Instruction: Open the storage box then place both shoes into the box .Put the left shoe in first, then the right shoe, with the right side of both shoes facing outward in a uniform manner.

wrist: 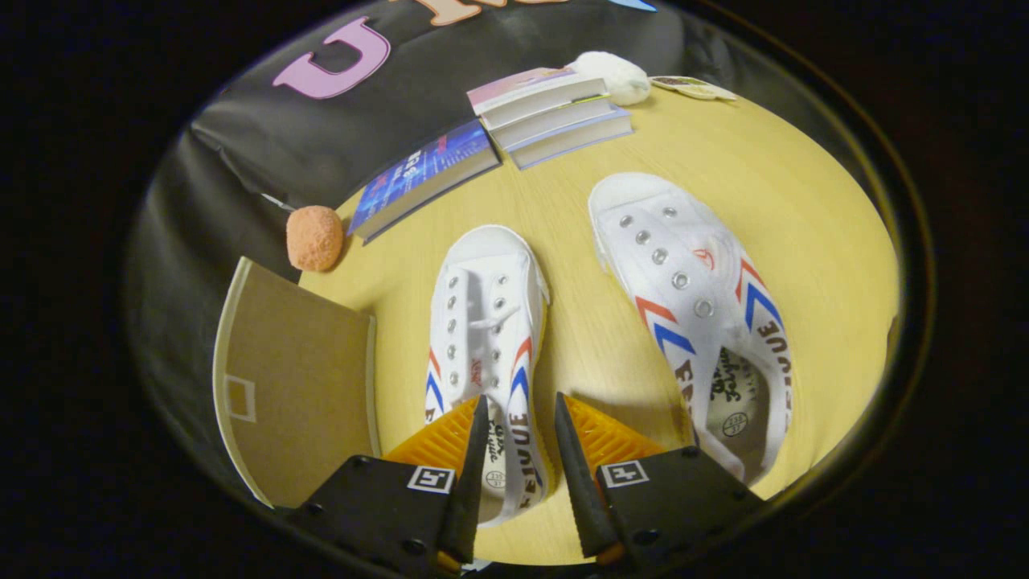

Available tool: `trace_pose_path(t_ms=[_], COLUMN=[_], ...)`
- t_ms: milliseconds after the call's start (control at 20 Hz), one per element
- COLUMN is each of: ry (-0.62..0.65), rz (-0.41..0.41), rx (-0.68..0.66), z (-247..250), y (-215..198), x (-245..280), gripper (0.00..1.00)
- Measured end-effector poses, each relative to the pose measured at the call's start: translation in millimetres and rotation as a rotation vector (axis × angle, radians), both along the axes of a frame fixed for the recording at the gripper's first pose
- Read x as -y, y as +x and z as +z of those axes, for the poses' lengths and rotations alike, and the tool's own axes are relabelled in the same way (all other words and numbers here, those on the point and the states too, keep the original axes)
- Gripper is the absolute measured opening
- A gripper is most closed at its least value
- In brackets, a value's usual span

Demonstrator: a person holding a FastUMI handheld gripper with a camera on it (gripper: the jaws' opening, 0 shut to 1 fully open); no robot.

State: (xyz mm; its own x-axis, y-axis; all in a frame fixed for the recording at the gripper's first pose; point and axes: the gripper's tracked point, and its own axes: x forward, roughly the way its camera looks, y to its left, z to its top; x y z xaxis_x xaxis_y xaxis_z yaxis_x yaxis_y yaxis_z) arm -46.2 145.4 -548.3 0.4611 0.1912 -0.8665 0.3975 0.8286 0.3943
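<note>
Two white canvas shoes with red and blue chevrons lie on the yellow table (pixel 579 338), toes pointing away from me. The left shoe (pixel 482 322) is directly ahead. My gripper (pixel 520 397) is open over its heel end. One finger is above the shoe's opening and the other is outside its right wall, so that wall lies between them, with a gap still showing on the inner side. The right shoe (pixel 691 289) lies to the right, beyond the fingers, tilted with its opening towards me. The storage box (pixel 293 378), a brown panel with a pale rim, stands left of the left shoe.
An orange ball (pixel 314 237) rests at the table's edge beyond the box. Behind the shoes are a blue book (pixel 422 177), a stack of books (pixel 555 112) and a white plush toy (pixel 615 76). The table's edge curves round on the right.
</note>
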Motion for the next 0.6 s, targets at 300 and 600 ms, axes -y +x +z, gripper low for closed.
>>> trace_pose_path(t_ms=[300, 600], ry=[0.043, 0.172], rz=[0.016, -0.099], rx=[0.001, -0.029], z=[-4.3, -2.7], y=[3.0, 4.5], x=[-6.7, -10.3], gripper=[0.39, 0.06])
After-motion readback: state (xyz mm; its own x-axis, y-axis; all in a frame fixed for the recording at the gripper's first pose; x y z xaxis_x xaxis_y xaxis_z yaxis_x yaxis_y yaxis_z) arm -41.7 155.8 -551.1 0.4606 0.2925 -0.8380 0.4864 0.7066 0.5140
